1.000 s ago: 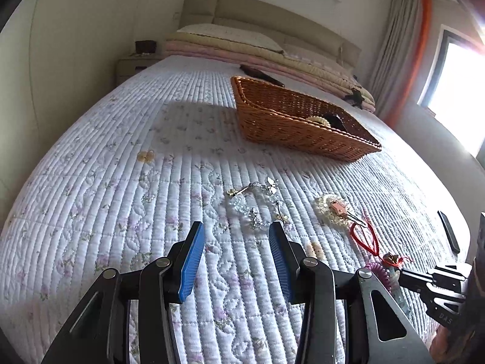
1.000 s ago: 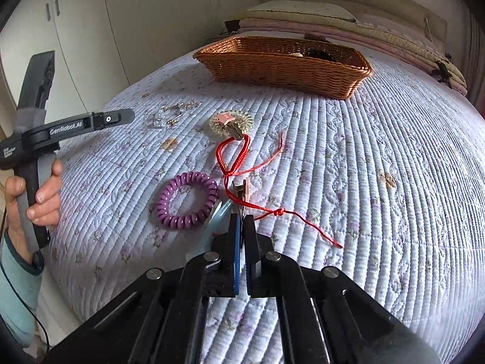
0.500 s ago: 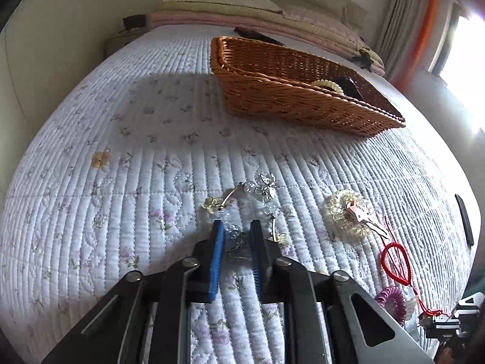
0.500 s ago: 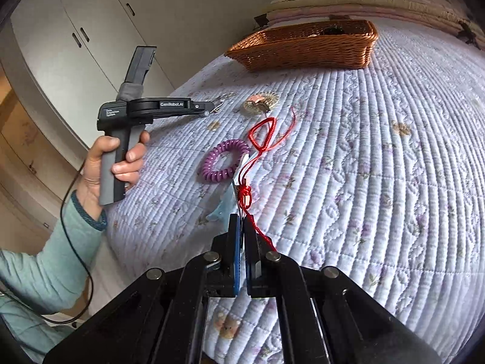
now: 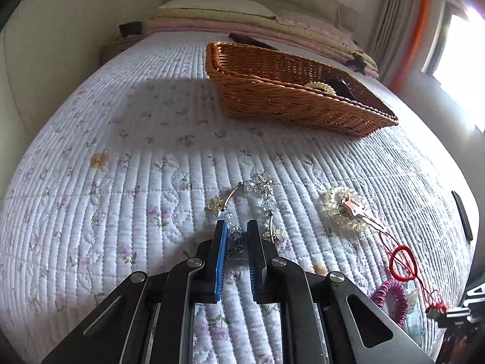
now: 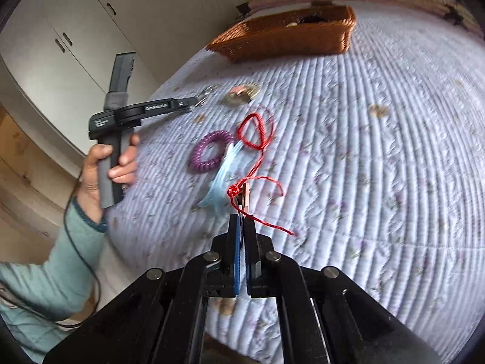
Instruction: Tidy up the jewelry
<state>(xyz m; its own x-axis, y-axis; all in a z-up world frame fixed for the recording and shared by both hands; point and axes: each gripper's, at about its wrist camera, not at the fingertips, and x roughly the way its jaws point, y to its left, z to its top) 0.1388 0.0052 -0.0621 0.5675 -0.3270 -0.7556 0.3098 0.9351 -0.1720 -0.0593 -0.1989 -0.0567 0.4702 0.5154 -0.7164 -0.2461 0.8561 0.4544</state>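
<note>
Left wrist: left gripper (image 5: 235,227) low over quilt (image 5: 121,182), fingers (image 5: 220,254) pinching bead bracelet (image 5: 242,200).

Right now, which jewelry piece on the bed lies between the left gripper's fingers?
The crystal bead bracelet with gold butterflies; the left gripper straddles its beads, the others lying farther right.

A crystal-bead bracelet (image 5: 242,206) with gold butterfly charms lay curled on the bed, near a clear beaded ring (image 5: 342,212) bearing a pink clip (image 5: 357,210). A red cord (image 6: 257,139), purple coil tie (image 6: 210,151) and pale blue clip (image 6: 224,179) lay beside them, well short of the wicker basket (image 5: 288,103).
</note>
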